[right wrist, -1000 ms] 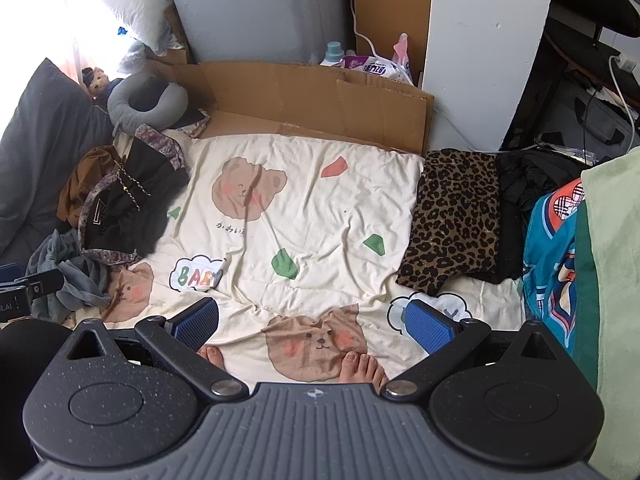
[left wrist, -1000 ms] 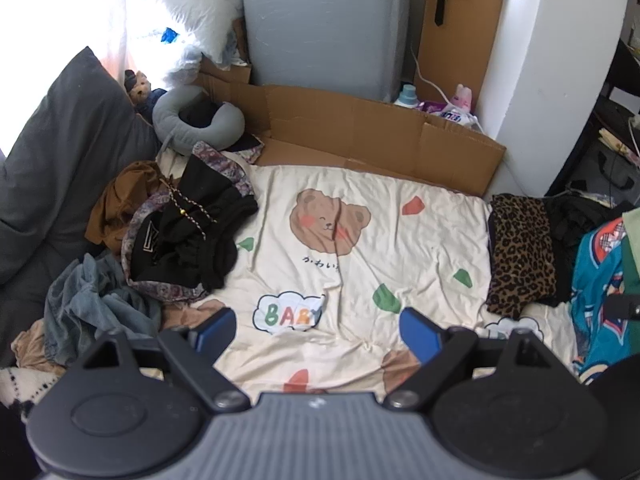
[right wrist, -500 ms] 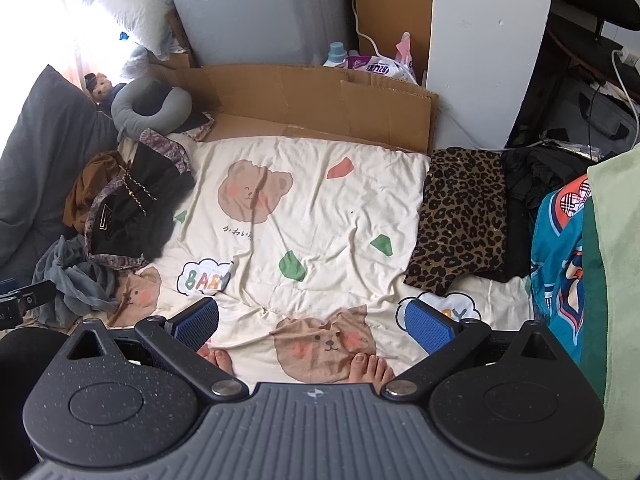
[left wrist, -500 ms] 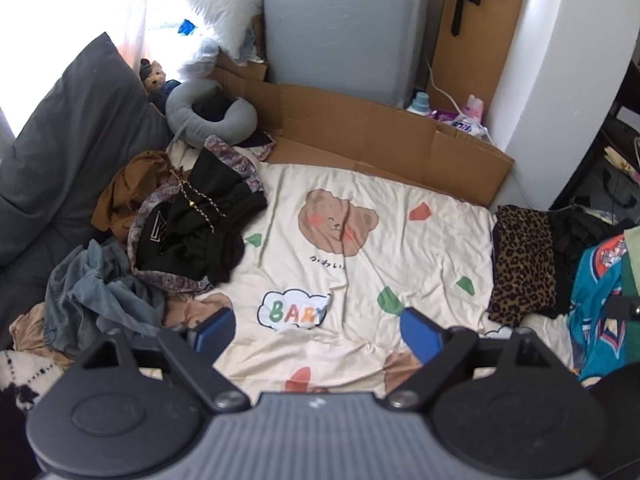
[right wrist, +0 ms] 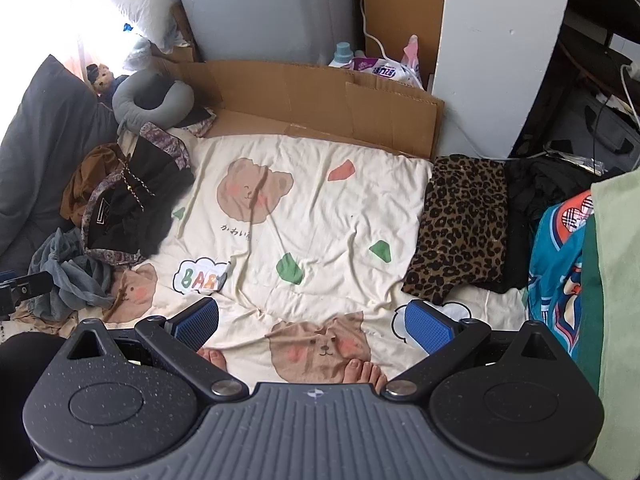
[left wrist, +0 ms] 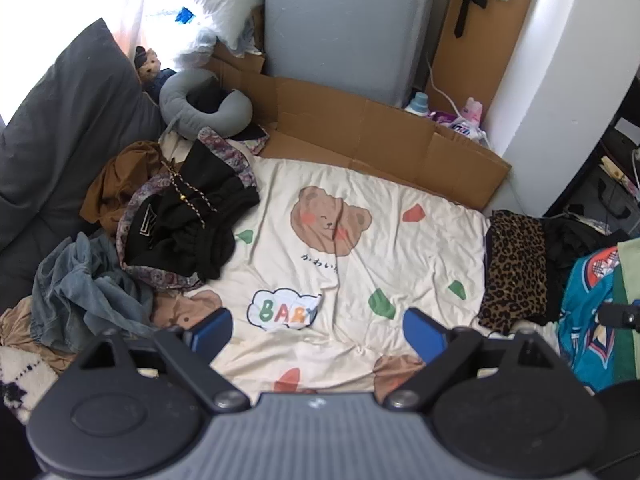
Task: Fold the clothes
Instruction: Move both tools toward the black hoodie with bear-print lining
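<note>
Hovering with jaws apart, both hand-held grippers [left wrist: 318,326] [right wrist: 312,320]; folded leopard-print garment [right wrist: 460,232] lengthwise toward the cardboard [right wrist: 320,96].

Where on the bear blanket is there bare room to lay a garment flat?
The blanket is bare in the middle, between the unfolded pile on its left edge and the leopard-print piece on its right, up to the cardboard. Both side edges are crowded.

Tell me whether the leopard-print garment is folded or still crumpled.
Folded. The leopard-print garment lies flat as a neat rectangle on the blanket's right side, unlike the heaped clothes pile opposite.
</note>
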`<control>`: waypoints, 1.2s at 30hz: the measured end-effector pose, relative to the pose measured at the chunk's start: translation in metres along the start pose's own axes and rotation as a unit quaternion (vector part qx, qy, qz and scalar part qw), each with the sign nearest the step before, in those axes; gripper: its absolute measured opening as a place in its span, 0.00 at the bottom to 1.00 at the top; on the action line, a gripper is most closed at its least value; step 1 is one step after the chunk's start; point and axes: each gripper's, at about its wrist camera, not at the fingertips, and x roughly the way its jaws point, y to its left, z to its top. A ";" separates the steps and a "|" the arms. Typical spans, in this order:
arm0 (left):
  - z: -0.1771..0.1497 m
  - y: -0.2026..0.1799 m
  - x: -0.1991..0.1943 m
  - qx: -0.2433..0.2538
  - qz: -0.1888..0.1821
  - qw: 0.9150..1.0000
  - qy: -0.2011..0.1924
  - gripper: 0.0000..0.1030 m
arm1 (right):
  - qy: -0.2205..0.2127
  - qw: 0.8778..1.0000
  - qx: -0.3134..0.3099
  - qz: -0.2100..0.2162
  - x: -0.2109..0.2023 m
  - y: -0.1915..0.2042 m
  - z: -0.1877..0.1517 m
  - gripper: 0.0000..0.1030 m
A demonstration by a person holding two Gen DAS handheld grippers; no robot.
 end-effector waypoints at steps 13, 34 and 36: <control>0.028 0.046 0.021 -0.035 0.029 0.999 0.001 0.91 | 0.004 1.000 -0.009 -0.001 0.032 0.007 0.037 0.99; 0.057 0.111 0.098 -0.083 0.070 0.994 -0.021 0.87 | -0.011 0.997 -0.053 0.054 0.120 0.030 0.101 0.99; 0.058 0.116 0.108 -0.088 0.070 0.993 -0.025 0.87 | -0.015 0.996 -0.062 0.063 0.130 0.032 0.105 0.99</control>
